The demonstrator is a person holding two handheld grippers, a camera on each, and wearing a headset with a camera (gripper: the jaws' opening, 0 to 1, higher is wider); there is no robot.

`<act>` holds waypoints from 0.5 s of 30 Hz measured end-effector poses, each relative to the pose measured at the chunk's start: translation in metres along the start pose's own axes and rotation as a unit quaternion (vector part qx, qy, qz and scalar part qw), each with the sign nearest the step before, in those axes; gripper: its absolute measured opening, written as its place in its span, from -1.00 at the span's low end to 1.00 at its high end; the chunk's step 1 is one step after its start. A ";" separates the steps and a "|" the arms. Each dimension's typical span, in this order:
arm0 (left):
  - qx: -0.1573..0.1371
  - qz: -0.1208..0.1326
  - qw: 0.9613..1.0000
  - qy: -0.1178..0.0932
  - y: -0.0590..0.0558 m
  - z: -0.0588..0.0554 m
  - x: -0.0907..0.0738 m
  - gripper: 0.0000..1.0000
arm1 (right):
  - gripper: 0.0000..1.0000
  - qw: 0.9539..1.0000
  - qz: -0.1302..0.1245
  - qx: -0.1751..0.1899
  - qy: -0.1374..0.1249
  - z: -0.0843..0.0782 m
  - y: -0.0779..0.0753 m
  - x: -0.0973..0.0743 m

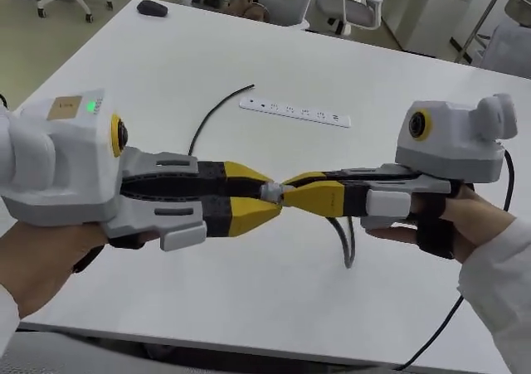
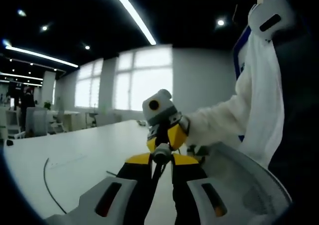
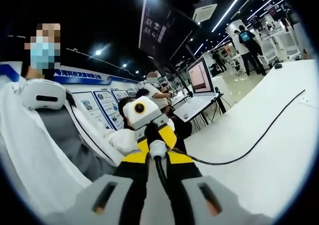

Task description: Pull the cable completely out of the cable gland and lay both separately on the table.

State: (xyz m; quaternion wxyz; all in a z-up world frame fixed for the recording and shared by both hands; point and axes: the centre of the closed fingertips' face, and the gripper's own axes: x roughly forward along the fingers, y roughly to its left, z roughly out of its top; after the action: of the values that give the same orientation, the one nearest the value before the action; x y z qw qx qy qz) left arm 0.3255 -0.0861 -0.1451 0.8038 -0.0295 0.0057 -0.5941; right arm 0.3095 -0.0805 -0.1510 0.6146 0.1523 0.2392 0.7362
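The small grey cable gland (image 1: 272, 191) hangs above the white table (image 1: 166, 67), where the two grippers meet tip to tip. My left gripper (image 1: 264, 195) comes in from the left, shut on the cable gland (image 2: 162, 153). Facing it, my right gripper (image 1: 290, 193) is shut on the black cable (image 3: 159, 172) right behind the gland (image 3: 157, 149). That cable (image 1: 344, 243) droops in a loop under the right gripper. Another stretch of black cable (image 1: 211, 113) lies on the table behind the left gripper.
A white power strip (image 1: 294, 111) lies mid-table beyond the grippers. A dark mouse (image 1: 152, 7) sits at the far left corner. Office chairs (image 1: 357, 5) stand past the far edge. A thin black lead (image 1: 452, 308) runs off the right gripper toward the near edge.
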 end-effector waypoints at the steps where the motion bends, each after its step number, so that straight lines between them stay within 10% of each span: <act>1: -0.001 -0.001 1.000 -0.001 0.000 0.000 -0.002 -0.69 | -0.74 1.000 0.000 -0.001 -0.001 0.000 0.000 0.000; 15: 0.001 0.013 1.000 0.015 0.005 -0.003 -0.004 -0.71 | -0.79 0.999 -0.019 0.038 -0.028 0.003 -0.008 0.003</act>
State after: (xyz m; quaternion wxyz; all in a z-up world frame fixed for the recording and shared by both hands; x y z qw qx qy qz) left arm 0.3285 -0.0809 -0.1486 0.8114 -0.0195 0.0170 -0.5839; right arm 0.3170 -0.0764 -0.1529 0.6289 0.1917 0.2522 0.7100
